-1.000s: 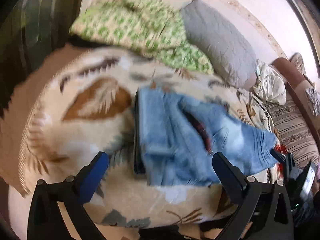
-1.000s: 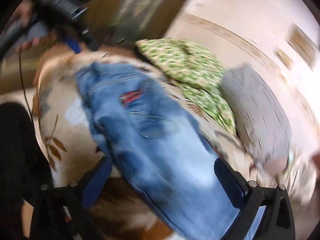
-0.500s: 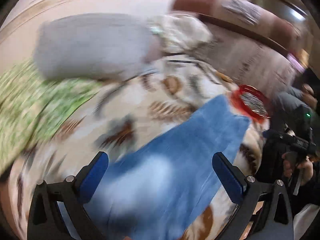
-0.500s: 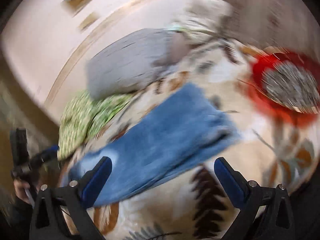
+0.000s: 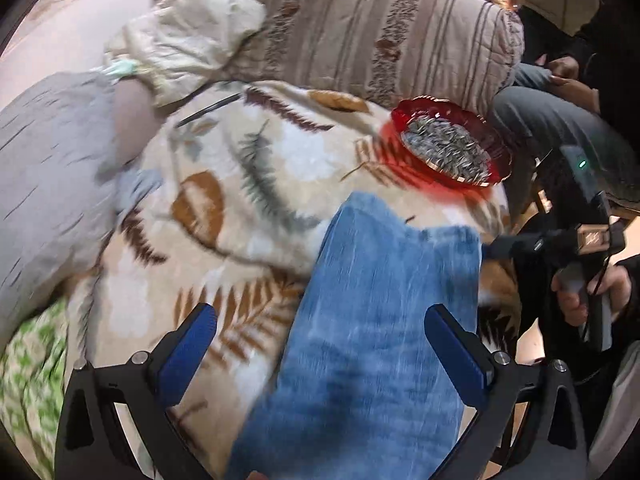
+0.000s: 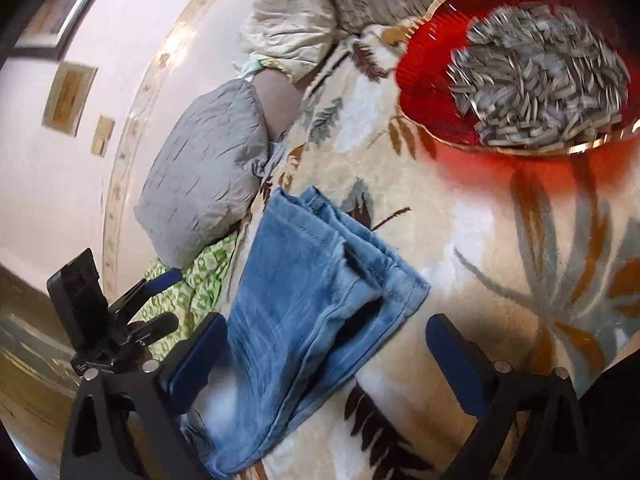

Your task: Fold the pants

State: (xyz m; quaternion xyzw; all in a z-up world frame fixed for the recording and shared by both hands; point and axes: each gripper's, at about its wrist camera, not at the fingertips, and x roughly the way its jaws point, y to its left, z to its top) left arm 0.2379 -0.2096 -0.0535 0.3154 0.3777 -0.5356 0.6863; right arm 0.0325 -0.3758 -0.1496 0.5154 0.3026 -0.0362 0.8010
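Lying flat, seemingly doubled: faded blue jeans [image 6: 316, 300], hems stacked.

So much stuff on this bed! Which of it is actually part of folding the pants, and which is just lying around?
Part of the job:
blue jeans
left gripper, open
right gripper, open
leaf-patterned blanket they lie on

Just lying about:
red dish of sunflower seeds
grey pillow
green patterned cloth
crumpled cream cloth
striped cushion

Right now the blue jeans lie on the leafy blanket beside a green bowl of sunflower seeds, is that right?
Not quite: the bowl is red, not green, as the right wrist view shows. The jeans do lie on the leafy blanket, with sunflower seeds in the bowl.
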